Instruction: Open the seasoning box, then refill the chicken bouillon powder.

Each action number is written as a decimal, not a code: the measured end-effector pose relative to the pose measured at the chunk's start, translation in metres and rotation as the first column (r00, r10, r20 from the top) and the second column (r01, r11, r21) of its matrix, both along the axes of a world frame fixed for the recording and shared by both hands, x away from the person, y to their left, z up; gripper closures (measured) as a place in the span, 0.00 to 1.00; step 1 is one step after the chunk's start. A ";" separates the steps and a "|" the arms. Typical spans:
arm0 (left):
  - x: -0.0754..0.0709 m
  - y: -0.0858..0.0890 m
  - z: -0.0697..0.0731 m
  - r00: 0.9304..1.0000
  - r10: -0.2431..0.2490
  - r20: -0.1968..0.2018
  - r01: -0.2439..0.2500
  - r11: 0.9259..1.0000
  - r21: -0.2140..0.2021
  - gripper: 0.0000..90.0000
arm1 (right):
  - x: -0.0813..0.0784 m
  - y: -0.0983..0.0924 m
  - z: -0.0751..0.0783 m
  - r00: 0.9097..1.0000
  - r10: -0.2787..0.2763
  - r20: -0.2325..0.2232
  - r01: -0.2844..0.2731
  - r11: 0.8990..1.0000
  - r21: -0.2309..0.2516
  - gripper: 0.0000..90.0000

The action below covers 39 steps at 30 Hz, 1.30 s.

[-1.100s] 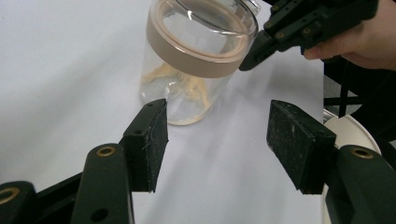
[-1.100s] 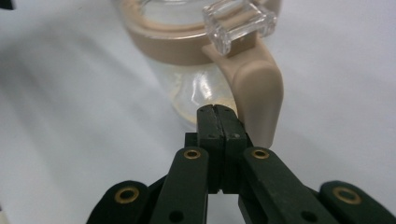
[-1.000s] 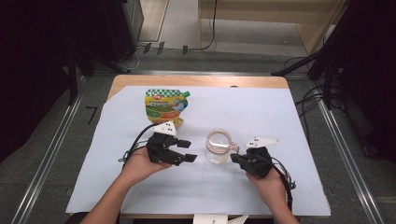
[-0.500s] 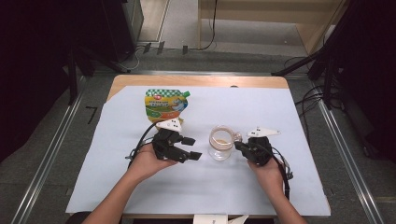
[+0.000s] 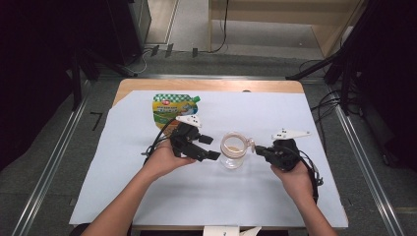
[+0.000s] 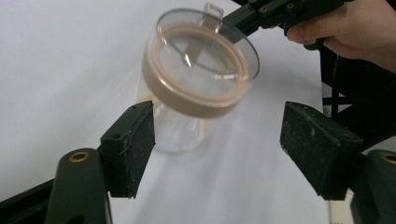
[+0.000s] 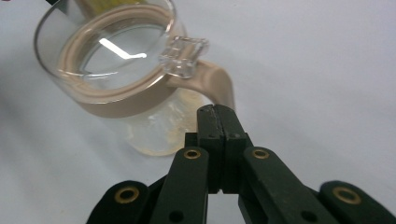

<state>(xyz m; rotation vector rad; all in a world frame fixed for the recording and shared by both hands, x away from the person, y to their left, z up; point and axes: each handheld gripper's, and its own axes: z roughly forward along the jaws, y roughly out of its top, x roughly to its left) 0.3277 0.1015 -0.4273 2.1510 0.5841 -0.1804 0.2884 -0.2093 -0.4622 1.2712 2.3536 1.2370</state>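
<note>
From above I see the jar (image 5: 233, 151) mid-sheet between my grippers. My left gripper (image 6: 219, 140) has just been opening, jaws clear of it; my right gripper (image 7: 217, 116) is closed beside the lid's tab, any hold hidden.

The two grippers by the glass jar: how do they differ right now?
The left gripper has its jaws spread wide, with nothing between them; they have just been opening. The right gripper has its jaws pressed shut, tips at the glass jar's tan handle. Both are black and hand-held, each facing the jar from its own side.
</note>
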 end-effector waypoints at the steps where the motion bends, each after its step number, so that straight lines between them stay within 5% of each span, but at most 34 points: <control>1: 0.002 -0.003 0.000 1.000 -0.003 0.007 0.003 1.000 0.009 0.29 | 0.001 -0.002 0.000 1.000 -0.007 -0.002 0.007 1.000 0.004 1.00; 12: 0.009 -0.027 -0.013 0.997 -0.021 0.078 0.018 0.999 0.036 0.17 | 0.023 0.002 -0.013 1.000 -0.021 -0.015 0.021 1.000 -0.003 1.00; 20: 0.003 -0.042 -0.019 0.985 -0.025 0.170 0.014 0.998 0.065 0.18 | 0.022 0.005 -0.014 0.999 -0.041 -0.014 0.040 0.999 -0.020 1.00; 39: 0.003 -0.054 -0.026 0.979 0.002 0.202 -0.015 0.998 0.061 0.12 | 0.022 0.006 -0.015 0.998 -0.063 -0.019 0.062 0.998 -0.009 1.00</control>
